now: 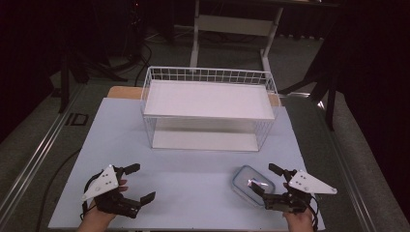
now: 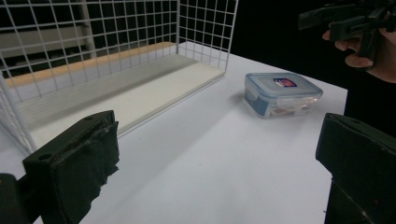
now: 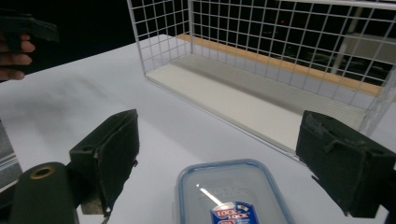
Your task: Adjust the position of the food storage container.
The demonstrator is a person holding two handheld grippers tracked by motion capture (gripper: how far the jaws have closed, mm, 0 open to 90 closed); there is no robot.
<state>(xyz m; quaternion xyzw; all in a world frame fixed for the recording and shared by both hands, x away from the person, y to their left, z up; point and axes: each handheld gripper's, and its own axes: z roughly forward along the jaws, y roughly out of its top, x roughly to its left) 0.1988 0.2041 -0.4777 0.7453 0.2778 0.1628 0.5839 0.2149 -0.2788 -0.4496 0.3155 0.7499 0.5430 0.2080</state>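
A clear plastic food box with a blue-rimmed lid (image 1: 251, 183) (image 2: 281, 93) (image 3: 231, 193) lies flat on the white table, near its front right. My right gripper (image 1: 267, 181) (image 3: 219, 154) is open, its jaws on either side of the box's near end, not touching it. My left gripper (image 1: 140, 182) (image 2: 219, 158) is open at the front left with nothing between its jaws; bare tabletop lies ahead of it. A white wire rack with a solid shelf on top (image 1: 208, 99) (image 2: 116, 65) (image 3: 280, 56) stands at the table's middle back.
The rack's open lower level has a white floor panel (image 1: 203, 140). The table (image 1: 193, 169) has bare surface between the two grippers. A white desk frame (image 1: 232, 24) stands on the floor behind, amid dark surroundings.
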